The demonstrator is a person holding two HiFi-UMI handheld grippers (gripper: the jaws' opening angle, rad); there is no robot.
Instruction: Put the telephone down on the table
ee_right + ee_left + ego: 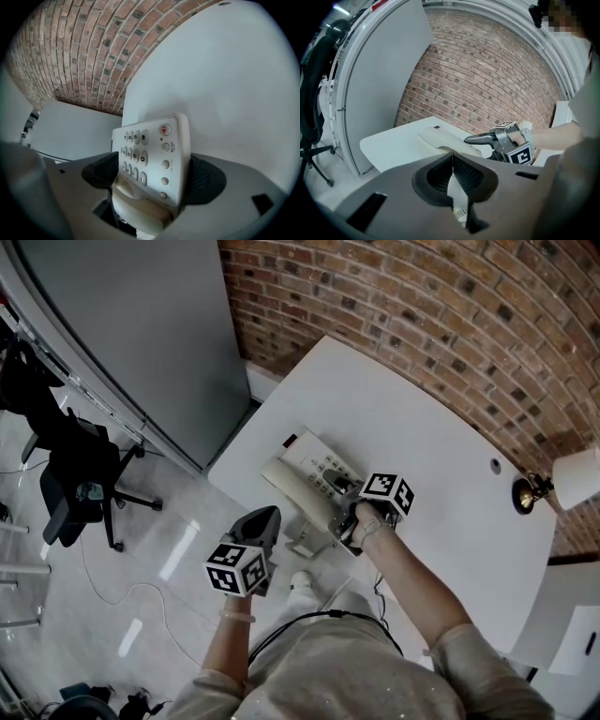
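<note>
A beige push-button telephone (314,474) lies on the white table (422,446) close to its front-left edge, handset along its left side. My right gripper (339,507) reaches over the phone's near end. In the right gripper view the keypad end of the telephone (150,159) sits between the wide-spread jaws, and a gap shows beside the left pad, so the jaws stand open around it. My left gripper (267,514) hangs off the table's edge above the floor, jaws shut on nothing; in its own view my left gripper (452,161) points toward the telephone (445,140) and the right gripper (471,139).
A brick wall (422,296) runs behind the table. A grey partition (141,334) stands at the table's left corner. A black office chair (80,484) and a cable are on the floor at left. A brass lamp (553,486) sits at the table's right edge.
</note>
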